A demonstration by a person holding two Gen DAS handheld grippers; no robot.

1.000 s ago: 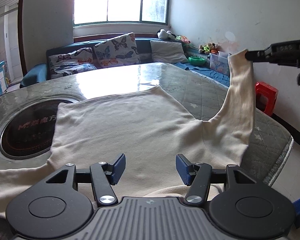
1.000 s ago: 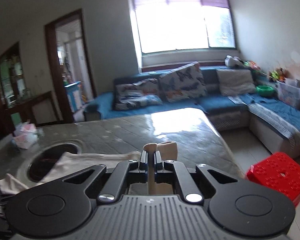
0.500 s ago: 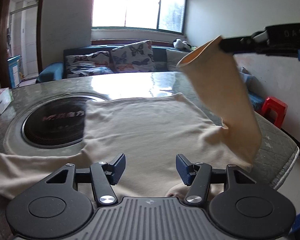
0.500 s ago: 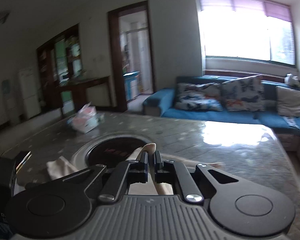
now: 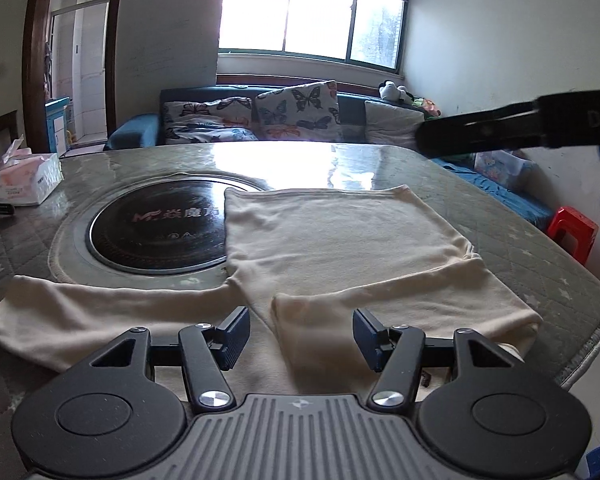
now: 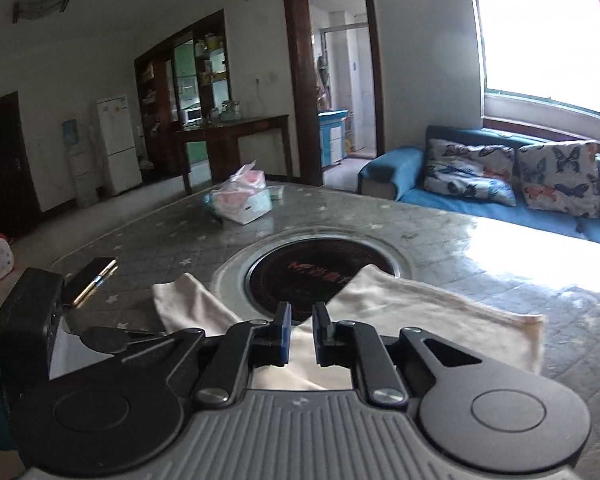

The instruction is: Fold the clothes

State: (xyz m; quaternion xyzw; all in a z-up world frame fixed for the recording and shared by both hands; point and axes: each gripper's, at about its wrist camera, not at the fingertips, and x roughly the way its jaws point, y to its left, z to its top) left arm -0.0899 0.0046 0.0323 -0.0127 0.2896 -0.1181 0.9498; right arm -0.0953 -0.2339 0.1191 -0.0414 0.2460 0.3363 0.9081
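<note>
A cream sweater [image 5: 340, 232] lies flat on the quilted table, its body partly over the round black hob [image 5: 156, 232]. Its right sleeve [image 5: 400, 300] is folded across the near part of the body, and its left sleeve [image 5: 100, 308] stretches out to the left. My left gripper [image 5: 300, 332] hovers open over the near edge of the sweater, with nothing between its fingers. My right gripper [image 6: 301, 316] is above the sweater [image 6: 420, 308]. Its jaws are opening, a narrow gap shows and no cloth is in it. It also shows as a dark bar, the right gripper [image 5: 424, 140], high at the right.
A tissue pack [image 5: 24, 178] sits at the table's far left, also seen as the tissue pack [image 6: 240, 200]. A phone [image 6: 88, 284] lies near the left sleeve [image 6: 188, 308]. The table's edge [image 5: 580, 344] runs close on the right, with a red stool [image 5: 572, 232] beyond. A blue sofa [image 5: 140, 132] stands behind.
The right gripper carried the right sleeve up and leftwards over the sweater and let it go; the sleeve now lies flat across the body. The left gripper shifted sideways, still open.
</note>
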